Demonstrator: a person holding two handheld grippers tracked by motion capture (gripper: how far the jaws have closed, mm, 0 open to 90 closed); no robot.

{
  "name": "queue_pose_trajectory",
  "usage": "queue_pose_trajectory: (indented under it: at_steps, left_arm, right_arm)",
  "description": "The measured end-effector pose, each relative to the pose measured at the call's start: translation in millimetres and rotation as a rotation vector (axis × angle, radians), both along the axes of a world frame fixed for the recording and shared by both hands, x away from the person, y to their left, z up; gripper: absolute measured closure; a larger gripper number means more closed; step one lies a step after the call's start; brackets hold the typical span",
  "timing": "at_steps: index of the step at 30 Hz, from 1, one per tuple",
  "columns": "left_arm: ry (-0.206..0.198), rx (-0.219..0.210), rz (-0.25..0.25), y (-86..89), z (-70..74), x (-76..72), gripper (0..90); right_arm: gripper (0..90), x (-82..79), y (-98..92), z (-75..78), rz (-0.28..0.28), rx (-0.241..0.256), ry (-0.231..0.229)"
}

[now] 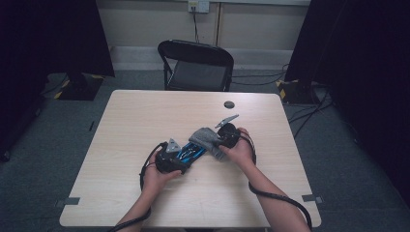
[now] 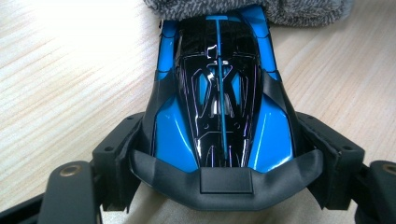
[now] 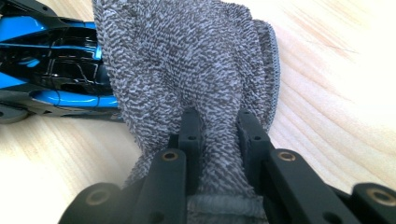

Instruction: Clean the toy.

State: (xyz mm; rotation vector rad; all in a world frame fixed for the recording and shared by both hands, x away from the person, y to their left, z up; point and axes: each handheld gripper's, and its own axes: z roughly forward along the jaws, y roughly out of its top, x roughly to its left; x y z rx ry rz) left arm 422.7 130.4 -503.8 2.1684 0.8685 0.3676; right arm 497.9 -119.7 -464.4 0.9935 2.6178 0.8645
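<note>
A blue and black toy car (image 2: 219, 102) lies on the wooden table (image 1: 145, 116), and my left gripper (image 2: 224, 175) is shut on its wide near end, one jaw on each side. A grey terry cloth (image 3: 187, 60) is draped over the car's (image 3: 51, 70) far end. My right gripper (image 3: 217, 135) is shut on a bunched fold of that cloth. In the high view the left gripper (image 1: 180, 157), the car (image 1: 191, 153), the cloth (image 1: 205, 137) and the right gripper (image 1: 220, 141) form a line near the table's middle.
A small black round disc (image 1: 229, 104) lies on the table beyond the hands. A black folding chair (image 1: 196, 67) stands behind the far edge. Grey tape marks (image 1: 72, 200) sit at the near corners. Cables trail from both grippers toward the near edge.
</note>
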Motion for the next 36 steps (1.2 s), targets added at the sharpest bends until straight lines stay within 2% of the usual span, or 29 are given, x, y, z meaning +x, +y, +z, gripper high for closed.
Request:
queue_pose_trajectory:
  at_steps: [19, 36]
  left_arm:
    - [0.0, 0.0, -0.001, 0.0, 0.0, 0.0, 24.2]
    - [0.0, 0.0, 0.0, 0.0, 0.0, 0.1, 24.2]
  right_arm:
    - [74.7, 5.8, -8.7, -4.2, -0.028, -0.025, -0.002]
    - [74.7, 13.4, -28.9, 0.4, -0.102, -0.026, -0.029]
